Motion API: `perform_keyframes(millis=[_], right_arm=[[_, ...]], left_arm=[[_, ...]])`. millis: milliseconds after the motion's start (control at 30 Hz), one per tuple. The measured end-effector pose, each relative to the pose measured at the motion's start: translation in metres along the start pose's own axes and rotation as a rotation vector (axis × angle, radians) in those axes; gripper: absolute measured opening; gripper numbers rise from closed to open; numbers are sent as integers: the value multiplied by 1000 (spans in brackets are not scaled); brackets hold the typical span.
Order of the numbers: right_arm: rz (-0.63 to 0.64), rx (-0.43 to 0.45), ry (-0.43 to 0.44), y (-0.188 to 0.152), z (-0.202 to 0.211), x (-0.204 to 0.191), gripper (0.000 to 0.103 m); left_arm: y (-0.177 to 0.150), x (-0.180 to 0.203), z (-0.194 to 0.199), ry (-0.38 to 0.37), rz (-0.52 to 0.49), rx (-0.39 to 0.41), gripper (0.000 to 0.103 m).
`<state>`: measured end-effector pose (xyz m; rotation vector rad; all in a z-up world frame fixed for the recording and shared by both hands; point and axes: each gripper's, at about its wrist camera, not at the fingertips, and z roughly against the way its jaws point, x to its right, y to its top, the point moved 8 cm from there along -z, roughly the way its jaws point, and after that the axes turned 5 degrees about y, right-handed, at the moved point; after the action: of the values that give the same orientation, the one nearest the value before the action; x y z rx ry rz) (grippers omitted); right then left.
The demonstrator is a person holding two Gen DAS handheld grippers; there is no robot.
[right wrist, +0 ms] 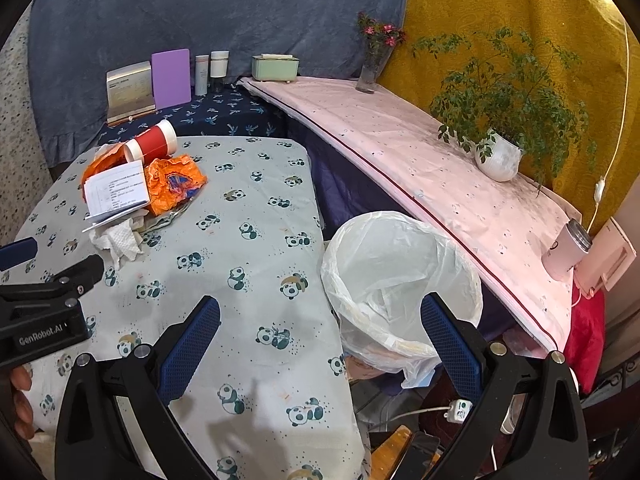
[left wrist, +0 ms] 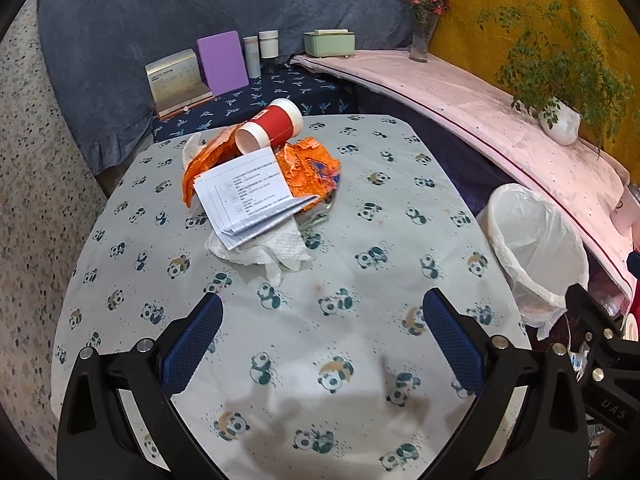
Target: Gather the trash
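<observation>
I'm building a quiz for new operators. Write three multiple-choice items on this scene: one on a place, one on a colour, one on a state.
1. Where is the lined trash bin?
A. On the table
B. Beside the table's edge, lower down
C. On the pink shelf

2. The tipped paper cup's sleeve is:
A. Red
B. Green
C. Purple

3. The left gripper and right gripper are:
A. Both shut on paper
B. One open, one shut
C. Both open, holding nothing

Answers: B, the bin stands off the panda tablecloth; A, red band between white ends; C, fingers spread with nothing between.
</observation>
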<state>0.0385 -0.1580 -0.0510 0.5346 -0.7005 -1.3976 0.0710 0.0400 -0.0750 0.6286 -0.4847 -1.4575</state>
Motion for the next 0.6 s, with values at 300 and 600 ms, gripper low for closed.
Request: perform_keyframes(millis=[300, 600], right_arm=[[-15, -19, 43, 14, -28, -24, 96], [-19, -39, 85, 30, -54, -59, 96]], left_arm=[[21, -33, -54, 15, -68, 14, 96], [36, -52, -106, -1, -58, 10, 96]])
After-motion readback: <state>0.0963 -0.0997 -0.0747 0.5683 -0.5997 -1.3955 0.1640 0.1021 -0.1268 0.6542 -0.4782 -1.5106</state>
